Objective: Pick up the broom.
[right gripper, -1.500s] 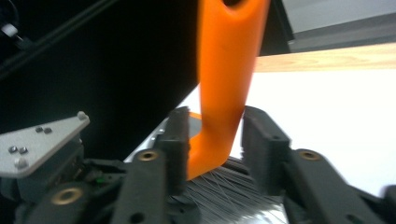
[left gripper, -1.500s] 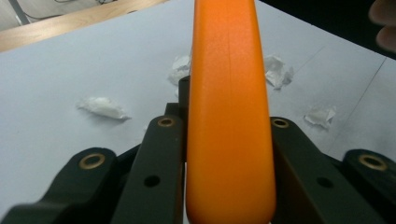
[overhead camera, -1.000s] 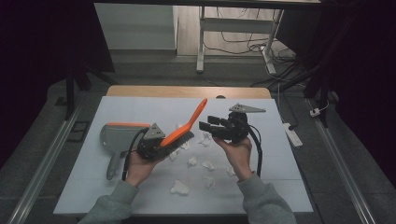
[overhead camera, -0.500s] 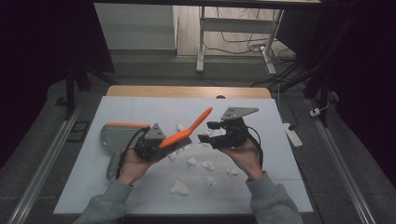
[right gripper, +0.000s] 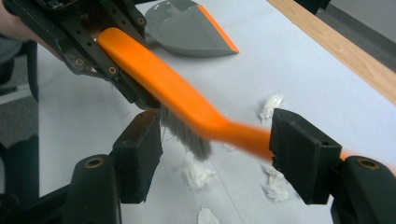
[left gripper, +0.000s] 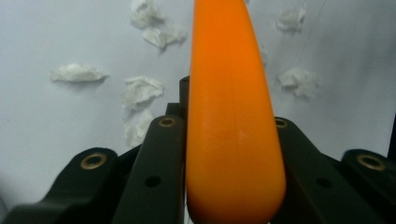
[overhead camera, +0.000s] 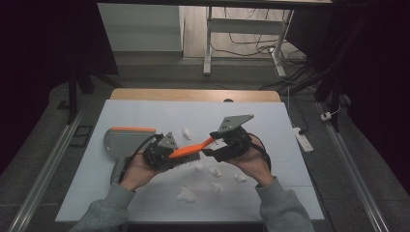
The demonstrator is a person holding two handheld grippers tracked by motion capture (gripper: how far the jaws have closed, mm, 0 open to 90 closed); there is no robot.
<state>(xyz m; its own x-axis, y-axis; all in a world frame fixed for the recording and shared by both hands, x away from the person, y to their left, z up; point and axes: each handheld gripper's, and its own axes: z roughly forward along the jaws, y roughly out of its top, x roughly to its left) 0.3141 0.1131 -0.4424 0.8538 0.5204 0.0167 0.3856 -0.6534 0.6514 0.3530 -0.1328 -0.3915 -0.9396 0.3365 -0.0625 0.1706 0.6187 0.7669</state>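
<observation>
An orange brush (overhead camera: 191,149) with grey bristles (right gripper: 187,135) hangs low over the white table, nearly level. My left gripper (overhead camera: 167,157) is shut on its broad head end (left gripper: 233,140); the black fingers (left gripper: 159,158) press on both sides. The thin handle (right gripper: 243,135) runs between the jaws of my right gripper (right gripper: 217,154), close by the right pad (right gripper: 299,158) and well apart from the left one. Those jaws have just been opening and stand open around the handle. Several crumpled paper scraps (overhead camera: 186,194) lie on the table below.
A grey dustpan with an orange lip (overhead camera: 125,140) lies flat at the left of the white tabletop (overhead camera: 270,121), also seen as the dustpan (right gripper: 187,28). More scraps (right gripper: 198,175) sit under the brush. A wooden strip (overhead camera: 193,94) edges the far side.
The brush has tipped down from a steep upward slant to nearly level, its handle end now at the right gripper. The right jaws have spread wider.
</observation>
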